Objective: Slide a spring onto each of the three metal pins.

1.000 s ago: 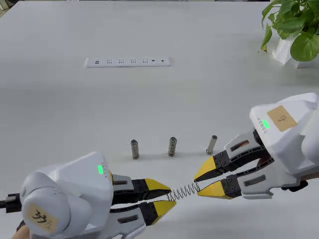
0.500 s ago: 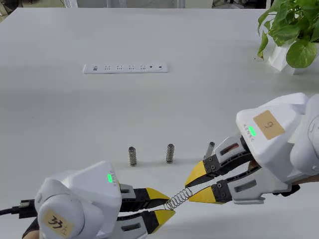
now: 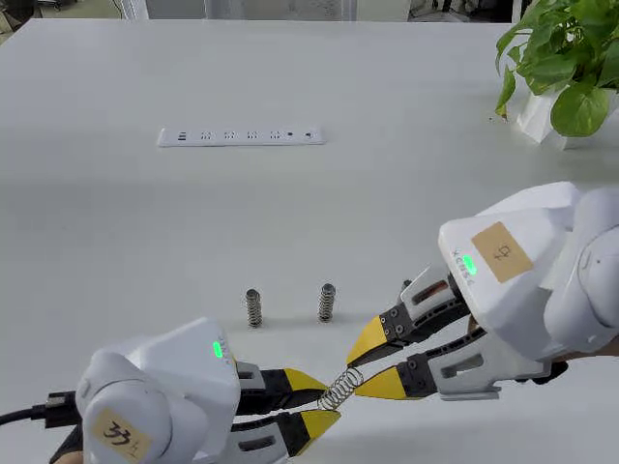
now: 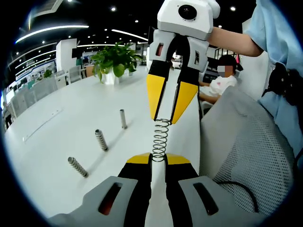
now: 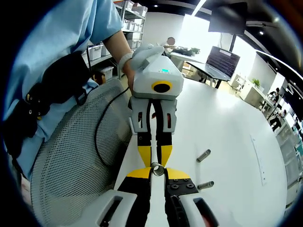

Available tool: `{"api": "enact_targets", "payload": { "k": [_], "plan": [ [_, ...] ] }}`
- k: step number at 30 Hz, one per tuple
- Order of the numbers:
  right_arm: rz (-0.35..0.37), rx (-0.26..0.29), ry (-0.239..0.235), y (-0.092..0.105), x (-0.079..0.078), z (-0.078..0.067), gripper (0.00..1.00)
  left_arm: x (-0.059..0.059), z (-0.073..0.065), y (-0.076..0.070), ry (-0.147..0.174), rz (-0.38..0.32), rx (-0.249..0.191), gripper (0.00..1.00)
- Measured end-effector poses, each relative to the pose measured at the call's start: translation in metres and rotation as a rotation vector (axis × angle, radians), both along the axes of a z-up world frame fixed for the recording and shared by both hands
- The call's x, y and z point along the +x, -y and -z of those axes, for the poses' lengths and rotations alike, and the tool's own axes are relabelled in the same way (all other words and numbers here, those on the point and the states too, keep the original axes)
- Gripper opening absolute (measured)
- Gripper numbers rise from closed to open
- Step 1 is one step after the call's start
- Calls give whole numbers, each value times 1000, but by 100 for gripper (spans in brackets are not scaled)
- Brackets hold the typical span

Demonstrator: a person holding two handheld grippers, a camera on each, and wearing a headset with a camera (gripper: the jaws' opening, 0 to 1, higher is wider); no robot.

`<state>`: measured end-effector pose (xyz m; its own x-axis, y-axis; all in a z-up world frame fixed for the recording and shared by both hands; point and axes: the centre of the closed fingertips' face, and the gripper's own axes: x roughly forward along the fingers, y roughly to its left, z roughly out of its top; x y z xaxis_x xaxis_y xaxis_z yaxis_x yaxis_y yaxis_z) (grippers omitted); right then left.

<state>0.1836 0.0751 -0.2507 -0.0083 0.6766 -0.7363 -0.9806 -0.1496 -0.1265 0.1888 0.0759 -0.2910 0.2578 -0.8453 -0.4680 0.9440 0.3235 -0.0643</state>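
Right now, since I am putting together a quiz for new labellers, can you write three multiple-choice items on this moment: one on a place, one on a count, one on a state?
1. Where is the loose spring?
A. Lying untouched
B. Seated on a pin
C. Held between the fingers of the left gripper and the right gripper

2. How many pins carry a spring?
A. None
B. Two
C. Three

3. What state is the third pin in?
A. Bare
B. Sprung
C. Gripped

Answers:
1 C: each end of the spring sits in one gripper's fingers.
2 B: two sprung pins stand side by side.
3 A: the left gripper view shows it as smooth metal with no coil and nothing touching it.
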Motion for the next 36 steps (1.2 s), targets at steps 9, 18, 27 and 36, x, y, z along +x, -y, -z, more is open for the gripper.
{"api": "enact_targets", "payload": {
  "k": [9,18,27,36],
  "plan": [
    [29,-12,-3,-1,3,-2,19,0,2,1,7,-13,-23,6],
    [17,-100,-12,3,5,9,28,-2,6,6,1,-26,-27,6],
    [-15,-155,-52,3,3,19,24,1,2,15,10,-33,-50,6],
    [-30,-190,-85,5,0,25,9,4,-2,19,22,-32,-59,6]
  ]
}}
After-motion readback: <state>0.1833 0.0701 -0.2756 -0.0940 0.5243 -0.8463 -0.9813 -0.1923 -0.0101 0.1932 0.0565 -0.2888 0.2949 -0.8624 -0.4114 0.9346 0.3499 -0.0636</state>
